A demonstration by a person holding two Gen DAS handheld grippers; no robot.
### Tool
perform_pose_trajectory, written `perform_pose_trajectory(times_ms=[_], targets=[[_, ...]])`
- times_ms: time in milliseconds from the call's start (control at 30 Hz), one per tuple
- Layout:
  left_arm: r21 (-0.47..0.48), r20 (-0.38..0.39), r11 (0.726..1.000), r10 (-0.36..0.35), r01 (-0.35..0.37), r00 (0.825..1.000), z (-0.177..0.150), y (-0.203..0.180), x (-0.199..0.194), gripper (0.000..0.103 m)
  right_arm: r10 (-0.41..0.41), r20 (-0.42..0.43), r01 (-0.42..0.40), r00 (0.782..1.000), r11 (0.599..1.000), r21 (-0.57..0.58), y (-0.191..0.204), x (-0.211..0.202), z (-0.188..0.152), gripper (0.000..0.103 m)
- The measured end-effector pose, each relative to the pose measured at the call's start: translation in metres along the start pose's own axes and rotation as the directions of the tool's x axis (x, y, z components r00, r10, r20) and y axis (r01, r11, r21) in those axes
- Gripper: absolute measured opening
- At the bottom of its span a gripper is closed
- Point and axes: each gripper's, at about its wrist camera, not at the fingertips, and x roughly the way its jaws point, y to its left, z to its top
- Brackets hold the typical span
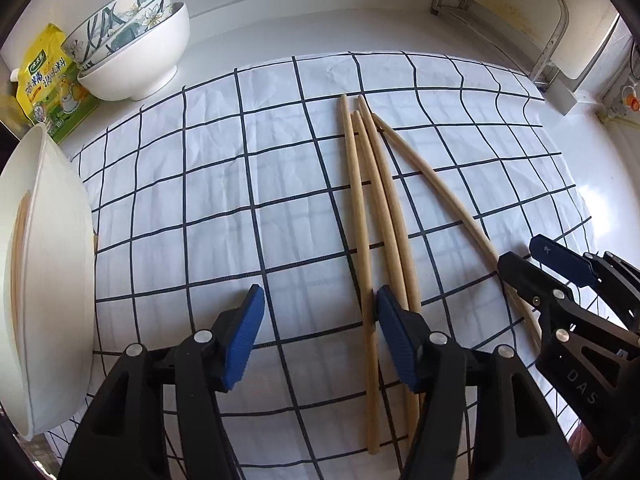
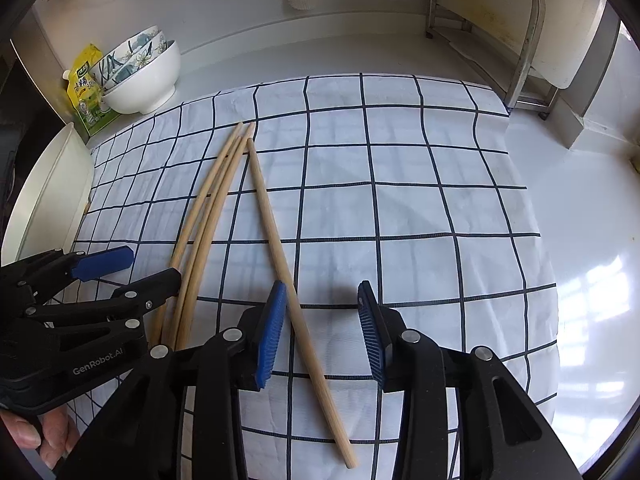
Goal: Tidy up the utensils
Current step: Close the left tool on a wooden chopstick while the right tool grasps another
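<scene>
Several wooden chopsticks (image 1: 374, 208) lie lengthwise on a white cloth with a dark grid (image 1: 224, 208). My left gripper (image 1: 320, 320) stands open over the cloth. The leftmost stick runs between its jaws, close to the right pad (image 1: 394, 332), and two more pass under that finger. A fourth chopstick (image 2: 280, 248) lies apart, angled to the right. It runs between the jaws of my open right gripper (image 2: 322, 312), near the left pad (image 2: 274, 320), which does not press on it. Each gripper shows in the other's view: the right gripper (image 1: 532, 260) and the left gripper (image 2: 152, 266).
A white tray (image 1: 48, 280) with wooden sticks inside stands at the cloth's left edge. Stacked bowls (image 1: 132, 40) and a yellow-green packet (image 1: 52, 80) sit at the back left. A metal rack (image 2: 500, 40) stands at the back right. A hand (image 2: 48, 432) holds the left gripper.
</scene>
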Motion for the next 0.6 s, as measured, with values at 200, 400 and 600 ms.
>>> perform_pose_trajectory(times_ms=[200,400,600], targets=[[-0.025,-0.004,1.000,-0.002,0.002,1.000,-0.001,0.006,0.001,0.062,-0.014,-0.005,0.014,1.000,0.999,-0.041,0.008,0.009,0.005,0.037],[-0.025,0.008,1.000,0.003,-0.003,1.000,0.006,0.007,0.003,0.060,-0.059,0.024,0.061,0.998,0.991,-0.117,0.019,0.014,0.007,0.037],[-0.029,0.022,0.999,-0.017,0.017,1.000,0.013,0.001,0.000,0.029,-0.040,0.043,0.047,0.998,0.986,-0.158,0.026,0.015,0.006,0.012]])
